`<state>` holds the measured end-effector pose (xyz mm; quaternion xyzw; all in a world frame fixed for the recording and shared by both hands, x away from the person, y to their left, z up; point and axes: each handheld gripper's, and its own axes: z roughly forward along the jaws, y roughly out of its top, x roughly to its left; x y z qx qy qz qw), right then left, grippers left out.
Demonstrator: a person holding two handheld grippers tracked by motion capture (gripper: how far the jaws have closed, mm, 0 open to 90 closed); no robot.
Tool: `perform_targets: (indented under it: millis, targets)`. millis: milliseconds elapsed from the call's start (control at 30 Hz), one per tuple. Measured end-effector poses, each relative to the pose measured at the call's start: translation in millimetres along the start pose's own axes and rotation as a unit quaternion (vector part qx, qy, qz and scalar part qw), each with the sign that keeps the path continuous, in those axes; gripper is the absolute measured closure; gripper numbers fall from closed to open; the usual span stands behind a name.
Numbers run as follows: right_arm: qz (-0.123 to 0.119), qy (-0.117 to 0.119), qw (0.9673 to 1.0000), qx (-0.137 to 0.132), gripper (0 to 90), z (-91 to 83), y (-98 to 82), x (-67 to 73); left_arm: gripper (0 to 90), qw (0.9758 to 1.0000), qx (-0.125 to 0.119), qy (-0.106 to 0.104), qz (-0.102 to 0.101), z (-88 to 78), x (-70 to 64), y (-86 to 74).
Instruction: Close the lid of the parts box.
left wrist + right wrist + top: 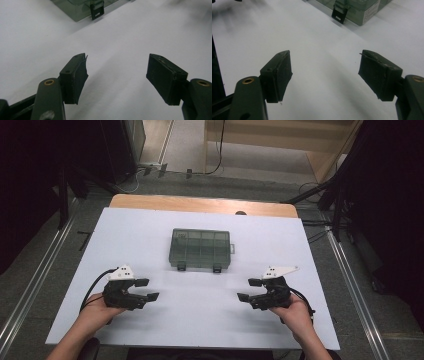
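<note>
**Compartment box centred on bench, both hand-held grippers spread and empty**

The clear grey compartment box [201, 249] lies flat on the white bench [150, 230], midway between the left and right edges and toward the far edge. Its lid is down. Two black latches [181, 266] sit on the side facing the person; one latch appears at the top of the left gripper view [97, 10] and one at the top of the right gripper view [339, 13].

The left hand-held gripper [148, 289] sits near the front left corner of the bench, held in the person's left hand [95, 312]. Its jaws are spread wide, with bare bench surface between them, as the left gripper view [117, 75] confirms.

The right hand-held gripper [248, 289] sits near the front right corner, held in the right hand [296, 312]. Its jaws are likewise spread, with nothing between them [325, 75].

Both hand-held grippers point inward toward each other and stand well apart from the box.
</note>
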<state>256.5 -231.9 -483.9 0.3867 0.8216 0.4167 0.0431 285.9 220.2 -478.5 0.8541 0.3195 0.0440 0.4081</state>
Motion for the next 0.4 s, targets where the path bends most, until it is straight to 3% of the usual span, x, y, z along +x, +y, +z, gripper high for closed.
perform_targets:
  millis: [400]
  targets:
    - [-0.002, -0.003, 1.0000, 0.000, 27.4, -0.9, -1.1, -1.7, 32.3, 1.0000, 0.001, 0.000, 0.001, 0.3, 1.6, -0.3]
